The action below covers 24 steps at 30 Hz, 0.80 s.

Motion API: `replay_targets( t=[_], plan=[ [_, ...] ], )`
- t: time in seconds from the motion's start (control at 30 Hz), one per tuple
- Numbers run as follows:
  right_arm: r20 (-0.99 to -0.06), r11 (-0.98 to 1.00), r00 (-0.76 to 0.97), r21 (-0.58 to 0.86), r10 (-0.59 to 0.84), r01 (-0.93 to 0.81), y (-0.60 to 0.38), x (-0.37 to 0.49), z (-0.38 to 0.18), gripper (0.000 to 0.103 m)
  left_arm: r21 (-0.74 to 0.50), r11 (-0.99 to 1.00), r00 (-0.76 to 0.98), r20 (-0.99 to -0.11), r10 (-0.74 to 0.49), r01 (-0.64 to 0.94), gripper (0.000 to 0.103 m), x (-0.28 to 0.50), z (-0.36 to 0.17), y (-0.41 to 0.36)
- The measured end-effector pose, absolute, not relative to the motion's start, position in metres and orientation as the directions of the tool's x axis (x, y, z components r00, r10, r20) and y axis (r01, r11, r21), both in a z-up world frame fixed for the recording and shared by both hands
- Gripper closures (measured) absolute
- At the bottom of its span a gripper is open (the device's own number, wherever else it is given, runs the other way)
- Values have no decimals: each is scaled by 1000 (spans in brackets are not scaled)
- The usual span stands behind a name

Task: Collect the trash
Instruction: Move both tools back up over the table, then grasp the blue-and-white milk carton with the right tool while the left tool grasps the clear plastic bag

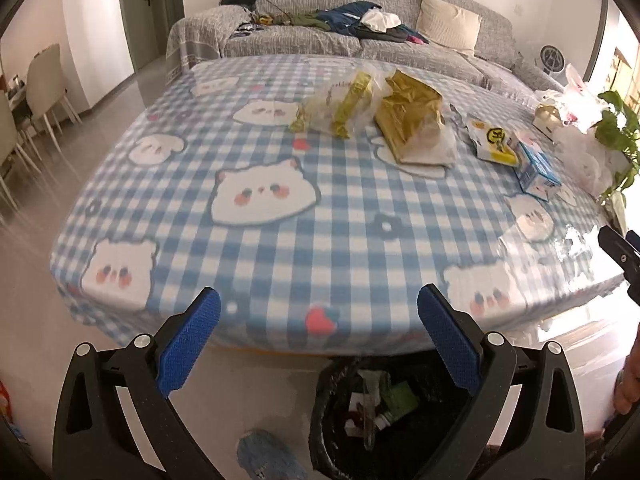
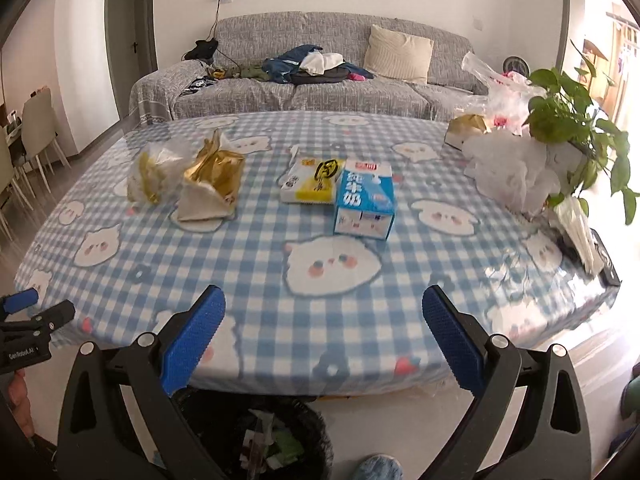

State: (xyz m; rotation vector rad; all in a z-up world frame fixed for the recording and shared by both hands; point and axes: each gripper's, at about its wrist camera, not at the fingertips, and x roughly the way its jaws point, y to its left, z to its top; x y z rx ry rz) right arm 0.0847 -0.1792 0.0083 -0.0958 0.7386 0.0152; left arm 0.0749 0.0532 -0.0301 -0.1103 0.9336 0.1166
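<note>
Trash lies on the far half of the blue checked table (image 1: 280,248) (image 2: 240,264): a clear bag with yellow wrappers (image 1: 340,104) (image 2: 150,178), a gold foil bag (image 1: 412,124) (image 2: 214,182), a white and yellow packet (image 1: 494,142) (image 2: 312,182) and a blue milk carton (image 1: 536,172) (image 2: 365,202). A black-lined bin (image 1: 384,412) (image 2: 264,440) holding scraps stands on the floor at the table's near edge. My left gripper (image 1: 319,306) is open and empty above the near edge. My right gripper (image 2: 324,306) is open and empty too.
A leafy plant (image 2: 572,108) and white plastic bags (image 2: 516,172) crowd the table's right end. A grey sofa (image 2: 320,76) with clothes stands behind the table. Dining chairs (image 1: 44,80) are at the far left. A blue slipper (image 1: 264,456) is by the bin.
</note>
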Motion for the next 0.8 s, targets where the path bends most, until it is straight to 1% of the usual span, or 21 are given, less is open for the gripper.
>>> replay_targets(
  t=[0.47, 0.8],
  plan=[
    [-682, 996, 731, -76, -25, -36, -184, 147, 8, 8, -19, 985, 601, -794, 90, -174, 6, 147, -24, 58],
    [-706, 997, 704, -70, -77, 40, -207, 193, -2, 8, -24, 982, 602, -793, 96, -189, 6, 194, -26, 63]
  ],
)
